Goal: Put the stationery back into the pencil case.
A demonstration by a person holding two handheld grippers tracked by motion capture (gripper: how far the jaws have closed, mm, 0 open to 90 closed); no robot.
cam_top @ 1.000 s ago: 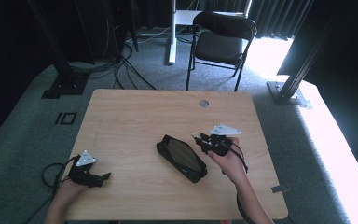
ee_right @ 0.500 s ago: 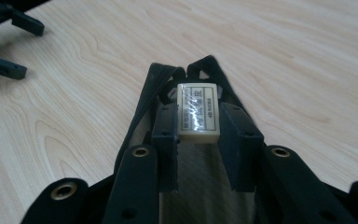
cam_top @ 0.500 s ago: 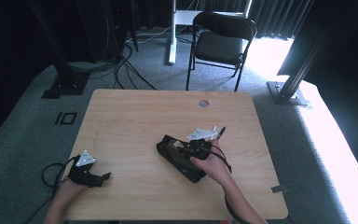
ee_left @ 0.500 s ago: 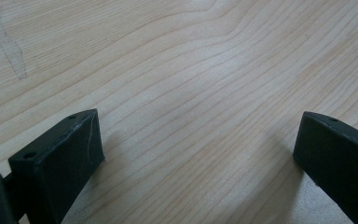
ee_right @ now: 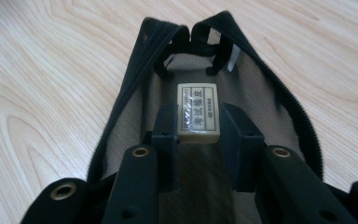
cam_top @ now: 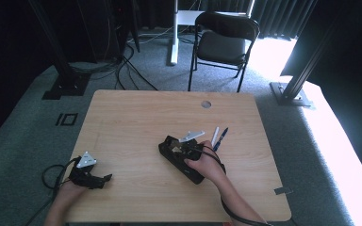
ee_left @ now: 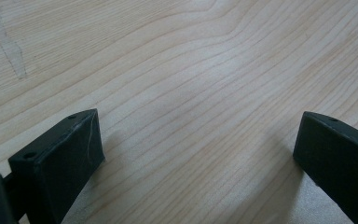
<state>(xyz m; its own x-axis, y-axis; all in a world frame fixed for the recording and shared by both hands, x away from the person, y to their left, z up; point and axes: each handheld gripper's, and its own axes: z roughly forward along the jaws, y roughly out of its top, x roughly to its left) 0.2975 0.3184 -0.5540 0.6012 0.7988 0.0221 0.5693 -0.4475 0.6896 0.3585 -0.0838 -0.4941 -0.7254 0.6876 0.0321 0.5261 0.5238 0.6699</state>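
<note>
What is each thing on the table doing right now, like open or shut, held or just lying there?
Pencil case: unzipped, lying open on the table.
Eraser: clamped in the right gripper, inside the case's mouth.
Right gripper: shut on the eraser.
Left gripper: open, nothing between its jaws, low over bare wood.
White pen: lying loose on the table.
Dark pen: lying loose beside the white pen.

Matt cloth pouch (ee_right: pixel 284 112); smooth wood table (cam_top: pixel 132 122).
</note>
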